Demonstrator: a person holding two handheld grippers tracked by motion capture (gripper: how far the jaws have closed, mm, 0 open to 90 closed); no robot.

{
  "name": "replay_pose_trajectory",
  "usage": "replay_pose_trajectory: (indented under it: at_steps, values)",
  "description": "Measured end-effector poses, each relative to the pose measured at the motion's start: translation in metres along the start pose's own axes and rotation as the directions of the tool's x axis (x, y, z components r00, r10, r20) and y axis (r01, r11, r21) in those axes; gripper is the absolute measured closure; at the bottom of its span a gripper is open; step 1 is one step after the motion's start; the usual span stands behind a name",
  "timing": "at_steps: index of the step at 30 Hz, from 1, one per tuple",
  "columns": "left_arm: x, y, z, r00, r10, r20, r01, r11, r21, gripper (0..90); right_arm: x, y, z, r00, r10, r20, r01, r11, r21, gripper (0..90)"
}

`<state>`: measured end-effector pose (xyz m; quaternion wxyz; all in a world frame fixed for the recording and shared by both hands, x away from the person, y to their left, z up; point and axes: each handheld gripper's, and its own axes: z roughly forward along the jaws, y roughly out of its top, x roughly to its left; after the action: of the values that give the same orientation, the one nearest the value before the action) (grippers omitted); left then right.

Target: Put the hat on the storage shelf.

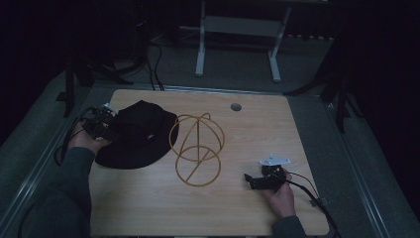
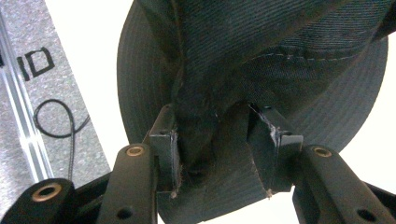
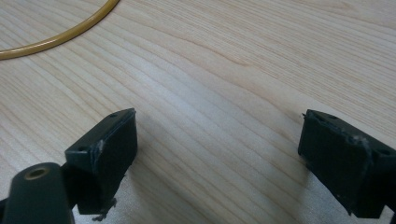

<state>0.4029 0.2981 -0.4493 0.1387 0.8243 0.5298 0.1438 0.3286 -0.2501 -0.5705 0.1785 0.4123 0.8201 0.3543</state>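
Black hat (image 1: 136, 136) lies left of centre in the high view, brim flat on the table (image 1: 247, 129). Left gripper (image 1: 101, 123) at the hat's left edge; in the left gripper view a fold of the hat (image 2: 205, 116) sits between its jaws, pads pressing the cloth. Wire stand (image 1: 197, 148) just right of the hat, brim touching its ring. Right gripper (image 1: 262, 179) lower right, jaws wide open over bare wood, holding nothing. Hat near the table's left edge; open room on the right half.
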Motion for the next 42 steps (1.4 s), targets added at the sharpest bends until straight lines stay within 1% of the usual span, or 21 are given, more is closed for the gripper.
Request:
replay_pose_trajectory:
  at_steps: [3, 9, 14, 15, 16, 17, 18, 19, 20, 21, 23, 26, 28, 30, 31, 32, 35, 38, 39, 41, 42]
  values:
    - [-0.001, 0.003, 0.005, 0.9999, 0.013, -0.005, -0.013, 0.9997, 0.021, 56.9, 0.0, 0.0, 0.0, 1.0, -0.001, 0.0, 0.001, 1.0, 0.0, 11.8]
    - [-0.002, 0.007, 0.009, 0.9998, 0.019, -0.007, -0.018, 0.9986, 0.049, 61.0, 0.0, 0.0, 0.0, 1.0, -0.001, -0.001, 0.001, 1.0, 0.0, 11.8]
    - [0.0, 0.013, 0.014, 0.9992, 0.038, 0.01, -0.038, 0.9932, 0.11, 63.8, 0.0, 0.0, 0.0, 1.0, -0.002, -0.001, 0.002, 1.0, 0.0, 11.8]
    - [0.0, 0.013, 0.014, 0.9992, 0.038, 0.01, -0.038, 0.9932, 0.11, 63.8, 0.0, 0.0, 0.0, 1.0, -0.002, -0.001, 0.002, 1.0, 0.0, 11.8]
    - [-0.001, 0.014, 0.016, 0.9988, 0.047, 0.016, -0.048, 0.9902, 0.131, 63.8, 0.0, 0.0, 0.0, 1.0, -0.002, -0.001, 0.002, 1.0, 0.0, 11.8]
    - [-0.001, 0.014, 0.016, 0.9988, 0.047, 0.016, -0.048, 0.9902, 0.131, 63.8, 0.0, 0.0, 0.0, 1.0, -0.002, -0.001, 0.002, 1.0, 0.0, 11.8]
    - [-0.002, 0.014, 0.018, 0.998, 0.062, 0.012, -0.063, 0.9859, 0.155, 64.2, 0.0, 0.0, 0.0, 1.0, -0.002, -0.001, 0.002, 1.0, 0.0, 11.9]
    - [-0.002, 0.014, 0.018, 0.998, 0.062, 0.012, -0.063, 0.9859, 0.155, 65.2, 0.0, 0.0, 0.0, 1.0, -0.002, -0.001, 0.002, 1.0, 0.0, 11.8]
    - [-0.005, 0.015, 0.021, 0.997, 0.077, 0.005, -0.077, 0.9811, 0.178, 66.4, 0.0, 0.0, 0.0, 1.0, -0.002, -0.001, 0.002, 1.0, 0.0, 11.8]
    - [-0.006, 0.016, 0.022, 0.9963, 0.086, 0.003, -0.085, 0.9788, 0.187, 67.2, 0.0, 0.0, 0.0, 1.0, -0.002, -0.001, 0.002, 1.0, 0.0, 11.8]
    - [-0.007, 0.017, 0.023, 0.996, 0.09, 0.0, -0.088, 0.9768, 0.195, 68.4, 0.0, 0.0, 0.0, 1.0, -0.002, -0.001, 0.002, 1.0, 0.0, 11.8]
    - [-0.009, 0.019, 0.025, 0.9951, 0.098, -0.002, -0.095, 0.9695, 0.226, 70.7, 0.0, 0.0, 0.0, 1.0, -0.002, -0.001, 0.002, 1.0, 0.0, 11.8]
    - [-0.011, 0.021, 0.027, 0.994, 0.109, -0.008, -0.104, 0.965, 0.241, 75.0, 0.0, 0.0, 0.0, 1.0, -0.002, -0.001, 0.002, 1.0, 0.0, 11.8]
    - [-0.014, 0.021, 0.029, 0.991, 0.133, -0.018, -0.124, 0.9581, 0.258, 80.7, 0.0, 0.0, 0.0, 1.0, -0.002, -0.001, 0.002, 1.0, 0.0, 11.8]
    - [-0.014, 0.021, 0.029, 0.991, 0.133, -0.018, -0.124, 0.9581, 0.258, 82.8, 0.0, 0.0, 0.0, 1.0, -0.002, -0.001, 0.002, 1.0, 0.0, 11.8]
    - [-0.017, 0.023, 0.03, 0.9886, 0.148, -0.023, -0.137, 0.9524, 0.273, 84.5, 0.0, 0.0, 0.0, 1.0, -0.002, -0.001, 0.002, 1.0, 0.0, 11.8]
    - [-0.021, 0.025, 0.028, 0.986, 0.165, -0.023, -0.152, 0.9461, 0.286, 86.6, 0.0, 0.0, 0.0, 1.0, -0.002, -0.001, 0.002, 1.0, 0.0, 11.8]
    - [-0.023, 0.026, 0.025, 0.9847, 0.169, -0.043, -0.15, 0.9478, 0.281, 87.5, 0.0, 0.0, 0.0, 1.0, -0.002, -0.001, 0.002, 1.0, 0.0, 11.8]
    - [-0.024, 0.027, 0.023, 0.984, 0.172, -0.045, -0.153, 0.9467, 0.284, 87.8, 0.0, 0.0, 0.0, 1.0, -0.002, -0.001, 0.002, 1.0, 0.0, 11.8]
    - [-0.025, 0.027, 0.022, 0.984, 0.173, -0.043, -0.155, 0.9472, 0.281, 87.9, 0.0, 0.0, 0.0, 1.0, -0.002, -0.001, 0.002, 1.0, 0.0, 11.9]
    - [-0.026, 0.028, 0.019, 0.9856, 0.167, -0.028, -0.153, 0.9504, 0.271, 88.0, 0.0, 0.0, 0.0, 1.0, -0.002, -0.001, 0.002, 1.0, 0.0, 11.8]
